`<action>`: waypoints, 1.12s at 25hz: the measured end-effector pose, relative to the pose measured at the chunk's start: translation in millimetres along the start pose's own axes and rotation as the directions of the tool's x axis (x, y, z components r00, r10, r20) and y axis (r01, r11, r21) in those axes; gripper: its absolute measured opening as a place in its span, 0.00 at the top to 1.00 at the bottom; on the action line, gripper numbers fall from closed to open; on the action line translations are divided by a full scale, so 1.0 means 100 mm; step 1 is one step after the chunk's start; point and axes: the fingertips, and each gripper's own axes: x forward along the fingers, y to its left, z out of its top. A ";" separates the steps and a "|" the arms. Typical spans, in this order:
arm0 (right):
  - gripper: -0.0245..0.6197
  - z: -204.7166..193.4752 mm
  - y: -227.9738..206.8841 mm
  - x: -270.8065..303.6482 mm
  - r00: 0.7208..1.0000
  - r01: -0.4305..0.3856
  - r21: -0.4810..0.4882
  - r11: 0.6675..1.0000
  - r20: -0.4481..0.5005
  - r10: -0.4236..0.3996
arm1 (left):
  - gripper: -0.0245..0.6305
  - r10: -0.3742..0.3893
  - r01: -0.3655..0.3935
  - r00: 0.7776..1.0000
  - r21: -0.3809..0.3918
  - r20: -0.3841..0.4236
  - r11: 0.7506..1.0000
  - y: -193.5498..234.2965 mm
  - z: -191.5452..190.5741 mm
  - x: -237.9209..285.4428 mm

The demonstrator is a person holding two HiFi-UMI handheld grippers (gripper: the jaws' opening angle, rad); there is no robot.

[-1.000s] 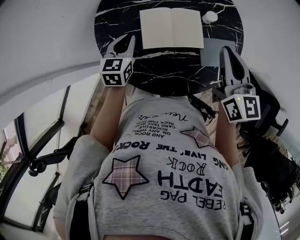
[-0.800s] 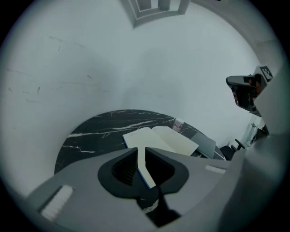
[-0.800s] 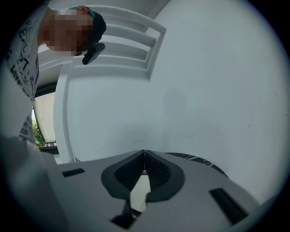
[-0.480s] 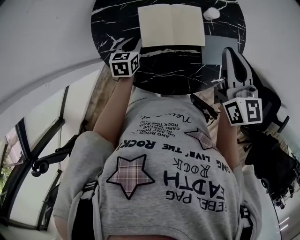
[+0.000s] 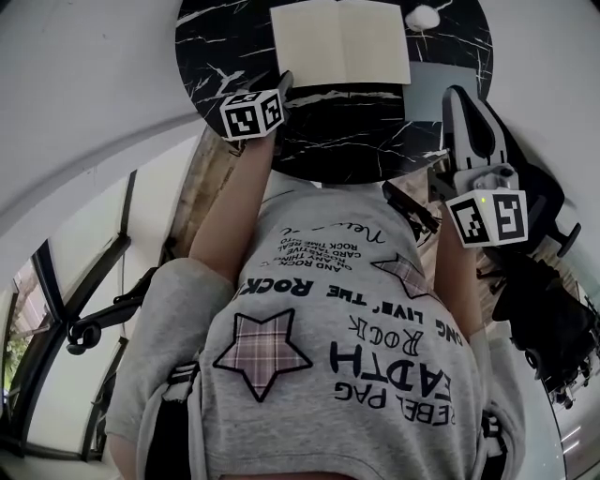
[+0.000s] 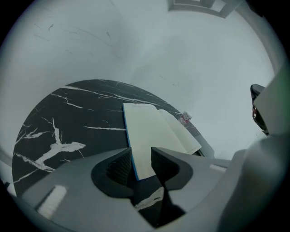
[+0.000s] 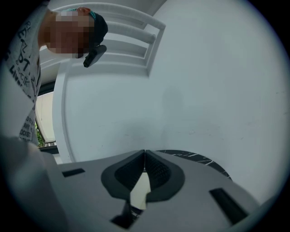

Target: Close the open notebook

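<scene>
At the right of the head view, the right tongs (image 5: 457,98) hung near the tabletop's edge with their jaws pressed together. The left tongs (image 5: 284,82) were opening, jaws apart astride the lower left corner of the open cream-paged, blue-covered notebook (image 5: 340,42). That notebook lay flat at the top centre on the round black marble tabletop (image 5: 225,56), a small white crumpled lump (image 5: 422,16) just beside its upper right corner.

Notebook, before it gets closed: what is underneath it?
The notebook lies on the black marble table; its blue cover edges the left page. Whatever lies beneath the pages is hidden.
</scene>
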 end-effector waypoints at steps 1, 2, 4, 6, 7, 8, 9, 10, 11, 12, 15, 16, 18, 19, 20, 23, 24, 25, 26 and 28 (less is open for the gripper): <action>0.94 0.00 0.00 0.00 1.000 0.000 0.000 1.000 -0.001 0.000 | 0.78 -0.003 0.003 1.000 -0.012 0.000 1.000 -0.01 -0.01 0.01; 0.94 -0.01 0.00 0.00 1.000 -0.001 0.001 1.000 -0.002 0.001 | 0.77 -0.009 0.009 1.000 -0.023 0.002 1.000 -0.01 -0.01 0.02; 0.94 -0.01 0.00 -0.01 1.000 -0.001 0.005 1.000 -0.002 0.001 | 0.75 -0.025 0.025 1.000 -0.042 0.005 0.999 -0.04 -0.01 0.03; 0.94 -0.02 0.01 -0.01 1.000 -0.001 0.008 1.000 -0.003 0.001 | 0.73 -0.033 0.033 0.999 -0.060 0.002 0.998 -0.04 -0.01 0.05; 0.94 -0.02 0.01 0.00 1.000 -0.001 0.008 1.000 -0.004 0.001 | 0.72 -0.033 0.033 0.999 -0.070 0.002 0.997 -0.03 -0.01 0.05; 0.94 -0.02 0.01 0.00 1.000 -0.001 0.008 1.000 -0.005 0.001 | 0.71 -0.031 0.031 1.000 -0.081 0.003 0.996 -0.02 -0.01 0.06; 0.94 -0.02 0.02 0.00 1.000 -0.001 0.009 1.000 -0.005 0.001 | 0.71 -0.028 0.029 1.000 -0.091 0.006 0.995 -0.01 -0.01 0.06; 0.94 -0.02 0.02 0.00 1.000 -0.002 0.009 1.000 -0.004 0.002 | 0.71 -0.025 0.026 1.000 -0.099 0.009 0.995 0.00 -0.01 0.06; 0.94 -0.02 0.03 0.00 1.000 -0.002 0.009 1.000 -0.003 0.002 | 0.71 -0.023 0.024 1.000 -0.103 0.011 0.994 0.00 -0.01 0.06; 0.94 -0.02 0.03 0.00 1.000 -0.003 0.009 1.000 -0.001 0.003 | 0.71 -0.023 0.024 1.000 -0.108 0.014 0.994 0.00 -0.01 0.06; 0.94 -0.03 0.02 0.00 1.000 -0.003 0.012 1.000 -0.001 0.003 | 0.70 -0.027 0.031 0.999 -0.143 0.025 0.989 0.01 -0.01 0.06; 0.94 -0.03 0.02 0.00 1.000 -0.003 0.012 1.000 -0.001 0.003 | 0.69 -0.030 0.034 0.999 -0.152 0.029 0.988 0.01 -0.01 0.06; 0.94 -0.03 0.03 0.00 1.000 -0.005 0.011 1.000 0.000 0.005 | 0.69 -0.038 0.042 0.999 -0.150 0.032 0.988 0.00 -0.01 0.06; 0.94 -0.03 0.03 0.00 1.000 -0.006 0.011 1.000 0.001 0.006 | 0.69 -0.043 0.047 0.999 -0.146 0.033 0.988 -0.01 0.00 0.06; 0.94 -0.03 0.04 0.00 1.000 -0.007 0.011 1.000 0.003 0.007 | 0.69 -0.047 0.052 0.998 -0.147 0.036 0.988 -0.02 0.00 0.06; 0.94 -0.01 0.06 0.01 1.000 -0.010 0.010 1.000 0.004 0.010 | 0.68 -0.060 0.064 0.998 -0.155 0.033 0.986 -0.03 0.00 0.06; 0.94 -0.01 0.06 0.02 1.000 -0.012 0.009 1.000 0.002 0.012 | 0.68 -0.068 0.072 0.997 -0.156 0.030 0.985 -0.04 -0.01 0.07; 0.94 -0.01 0.07 0.02 1.000 -0.014 0.008 1.000 0.000 0.014 | 0.68 -0.074 0.078 0.997 -0.159 0.028 0.984 -0.05 -0.01 0.07; 0.94 -0.01 0.08 0.02 1.000 -0.016 0.008 1.000 -0.002 0.016 | 0.68 -0.077 0.081 0.997 -0.166 0.029 0.983 -0.05 -0.01 0.08; 0.94 0.00 0.08 0.02 1.000 -0.018 0.010 1.000 -0.004 0.018 | 0.68 -0.085 0.091 0.996 -0.198 0.038 0.976 -0.04 0.00 0.08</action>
